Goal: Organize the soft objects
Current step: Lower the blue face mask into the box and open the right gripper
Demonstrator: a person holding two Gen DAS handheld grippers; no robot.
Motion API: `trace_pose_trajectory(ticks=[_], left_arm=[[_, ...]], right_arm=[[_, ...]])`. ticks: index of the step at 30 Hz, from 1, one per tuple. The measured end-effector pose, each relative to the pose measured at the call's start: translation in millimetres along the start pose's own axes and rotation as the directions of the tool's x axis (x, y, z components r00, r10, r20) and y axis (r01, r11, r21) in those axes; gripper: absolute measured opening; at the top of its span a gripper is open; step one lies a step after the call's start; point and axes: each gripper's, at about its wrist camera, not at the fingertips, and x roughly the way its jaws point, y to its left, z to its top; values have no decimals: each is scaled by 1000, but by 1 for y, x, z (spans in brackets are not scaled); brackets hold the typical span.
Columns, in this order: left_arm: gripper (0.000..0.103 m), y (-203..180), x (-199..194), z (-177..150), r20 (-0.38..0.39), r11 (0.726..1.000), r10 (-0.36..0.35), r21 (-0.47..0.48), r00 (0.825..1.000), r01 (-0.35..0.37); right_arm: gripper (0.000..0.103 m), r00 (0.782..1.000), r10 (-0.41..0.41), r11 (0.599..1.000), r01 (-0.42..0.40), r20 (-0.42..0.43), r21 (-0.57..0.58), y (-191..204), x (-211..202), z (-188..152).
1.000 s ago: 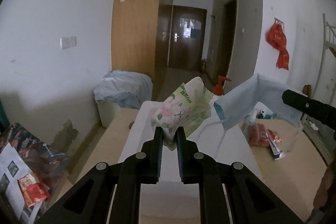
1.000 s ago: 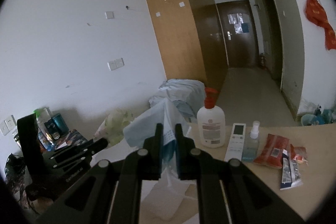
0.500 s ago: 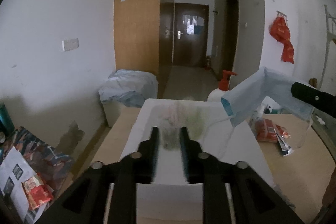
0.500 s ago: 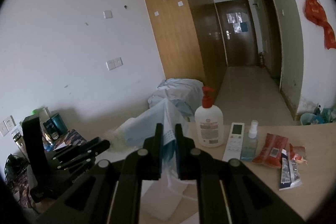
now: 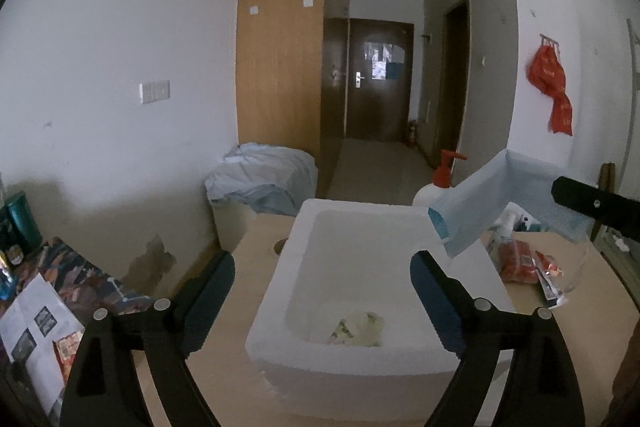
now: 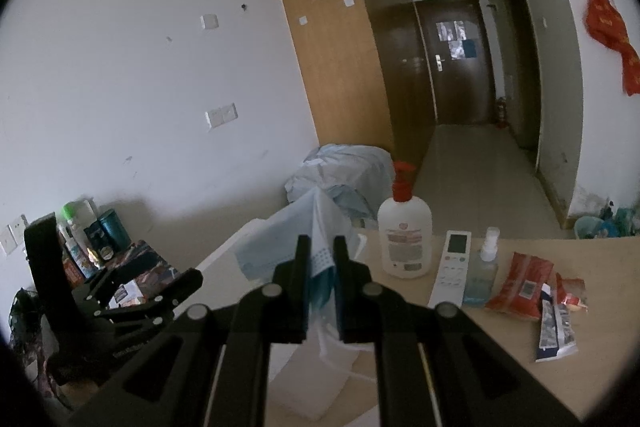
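Since one second ago, the floral tissue pack (image 5: 357, 327) has left the left gripper (image 5: 322, 281) and now lies on the floor of the white foam box (image 5: 362, 227), below and just ahead of the fingertips. Both jaws are opening wide at this moment, with nothing between them; earlier they pinched the pack above the box. Half a second ago the pack shows only as a blur between the parting jaws.

Right gripper (image 6: 319, 259): unchanged, clamped on the blue face mask (image 6: 280, 239), held above the box's right side. One ear loop (image 5: 582, 267) hangs free below the mask.

Risks noted, as judgement:
- The ear loop dangles close to the red snack packets (image 5: 516, 261) on the table (image 5: 592, 339), right of the right tool. A low sweep towards the box may snag and drag them.
- The mask is light and limp. If released over the rim rather than the cavity, it may drape on the wall and slide out.
- The pump bottle (image 6: 405, 231) stands just ahead and right of the right tool, near the box's far corner. A wide swing could knock it over.
- The left tool's spread fingers straddle the near wall of the box. A careless withdrawal could nudge the light foam.

Remaining work: the mask is not yet placed.
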Motion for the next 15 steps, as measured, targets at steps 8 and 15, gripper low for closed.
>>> trace_pose_trajectory(ticks=[8, 15], left_arm=[[90, 19, -14, 1, 23, 999, 40, -30, 999, -39], [90, 39, -30, -2, 36, 996, 71, -61, 997, -69]], right_arm=[[13, 999, 31, 999, -32, -36, -22, 15, 20, 1], [13, 995, 60, 997, -63, -79, -38, 33, 41, 0]])
